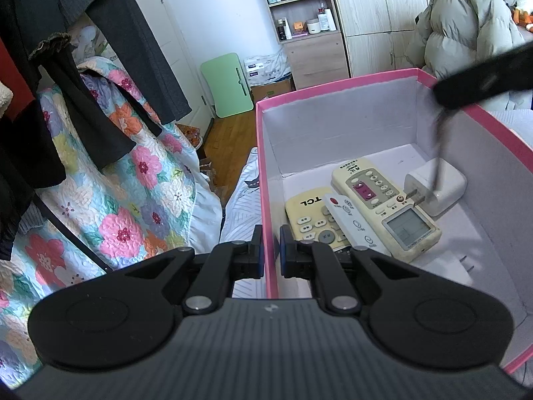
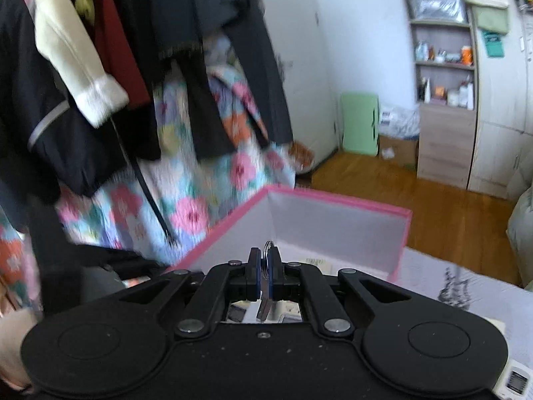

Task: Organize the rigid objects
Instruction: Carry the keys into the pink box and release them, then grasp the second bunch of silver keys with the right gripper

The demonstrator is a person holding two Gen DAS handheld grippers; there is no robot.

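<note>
The pink cardboard box (image 1: 366,81) with plain white inside walls holds three remotes: a yellowed TCL remote (image 1: 311,216), a slim white remote (image 1: 353,220) lying across it, and a cream remote with a grey screen (image 1: 386,206). A glossy white charger (image 1: 439,183) sits at the right. The left gripper (image 1: 270,253) pinches the box's left wall. The right gripper (image 2: 265,271) clamps a metal key on a ring (image 2: 266,260), above the box's near edge.
</note>
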